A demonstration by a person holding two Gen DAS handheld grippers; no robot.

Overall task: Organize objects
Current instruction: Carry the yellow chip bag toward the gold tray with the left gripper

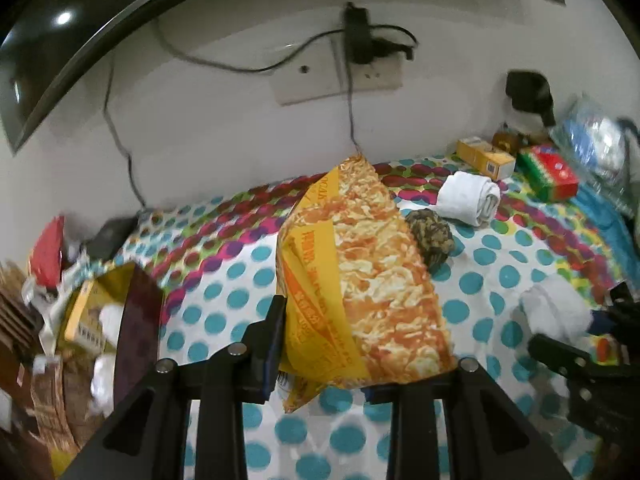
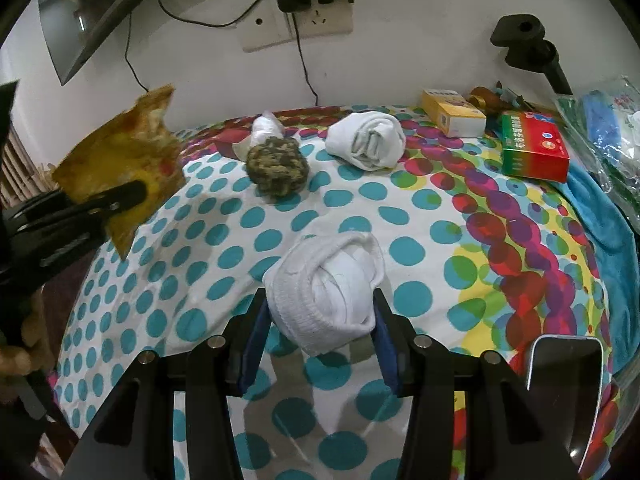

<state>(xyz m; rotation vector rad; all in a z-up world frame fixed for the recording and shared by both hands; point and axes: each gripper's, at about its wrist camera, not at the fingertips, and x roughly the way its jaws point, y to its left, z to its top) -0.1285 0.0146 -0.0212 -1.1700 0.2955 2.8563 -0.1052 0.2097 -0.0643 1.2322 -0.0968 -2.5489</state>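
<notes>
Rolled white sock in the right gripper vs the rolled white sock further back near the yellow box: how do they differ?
1. The near sock roll sits between the right gripper pads, gripped; the far sock roll lies free on the dotted cloth.
2. The near sock roll shows a ribbed cuff wrapped over it; the far sock roll looks smoother, with greyish folds at its end.
3. The far sock roll lies beside the camouflage bundle; the near one lies apart.
Both are white and rolled.

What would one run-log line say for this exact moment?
left gripper: shut on yellow-orange snack bag, lifted | right gripper: shut on rolled white sock | surface: dotted cloth
</notes>
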